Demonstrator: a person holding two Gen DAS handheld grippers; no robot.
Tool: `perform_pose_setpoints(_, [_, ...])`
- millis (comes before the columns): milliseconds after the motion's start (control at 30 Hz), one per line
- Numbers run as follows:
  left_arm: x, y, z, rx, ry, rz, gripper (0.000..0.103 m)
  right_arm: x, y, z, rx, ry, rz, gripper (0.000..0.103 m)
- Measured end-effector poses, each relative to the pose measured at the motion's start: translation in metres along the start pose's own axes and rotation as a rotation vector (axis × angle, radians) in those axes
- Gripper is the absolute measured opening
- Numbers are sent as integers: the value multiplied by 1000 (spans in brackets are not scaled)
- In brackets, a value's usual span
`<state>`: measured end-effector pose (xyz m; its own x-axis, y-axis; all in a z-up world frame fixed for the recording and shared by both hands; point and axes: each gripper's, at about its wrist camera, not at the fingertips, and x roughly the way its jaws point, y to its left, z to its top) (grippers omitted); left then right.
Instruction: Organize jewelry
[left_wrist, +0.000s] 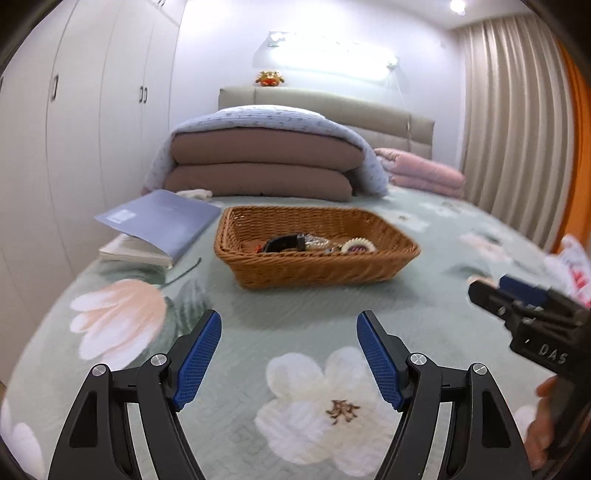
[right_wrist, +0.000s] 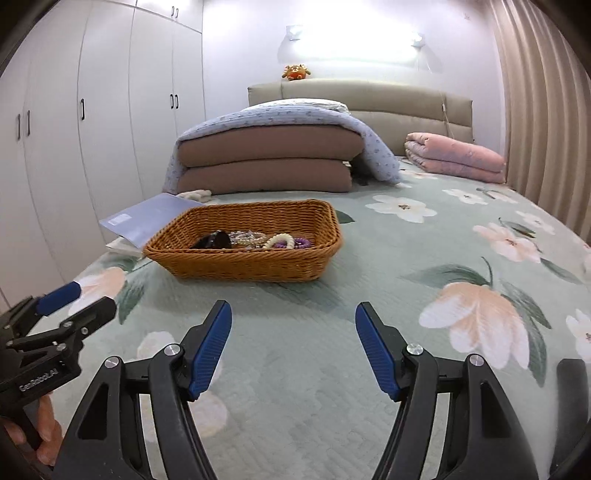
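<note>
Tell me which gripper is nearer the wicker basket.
Neither clearly: the left gripper faces the wicker basket roughly head-on; the right gripper sits back to its right, at similar distance, both open.

Floral bed (right_wrist: 424, 295): basket (right_wrist: 243, 264), book (left_wrist: 162, 225), quilts (right_wrist: 454, 157).

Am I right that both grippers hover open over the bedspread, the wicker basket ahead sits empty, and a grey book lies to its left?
Not quite: the wicker basket is not empty. The right wrist view shows jewelry piled inside it. The rest holds: the left gripper and right gripper hover with jaws apart over the bedspread, and the grey book lies left of the basket.
</note>
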<state>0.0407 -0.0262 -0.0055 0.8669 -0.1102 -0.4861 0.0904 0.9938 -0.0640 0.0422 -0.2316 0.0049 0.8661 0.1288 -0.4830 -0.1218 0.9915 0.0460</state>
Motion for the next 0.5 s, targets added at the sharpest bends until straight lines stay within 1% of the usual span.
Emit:
perform_pose_setpoints(133, [-7, -2, -1, 21, -28, 20, 77, 3, -2, -5, 4, 9, 2, 72])
perform_pose_setpoints(267, [-10, 0, -5, 14, -38, 39, 77, -1, 0, -8, -13, -11, -12, 72])
perform_pose_setpoints(367, [-13, -3, -5, 20, -59, 39, 77, -6, 3, -8, -24, -35, -14, 72])
perform_pose_setpoints(500, [-17, -6, -5, 21, -83, 33, 77, -7, 3, -9, -27, -42, -15, 75])
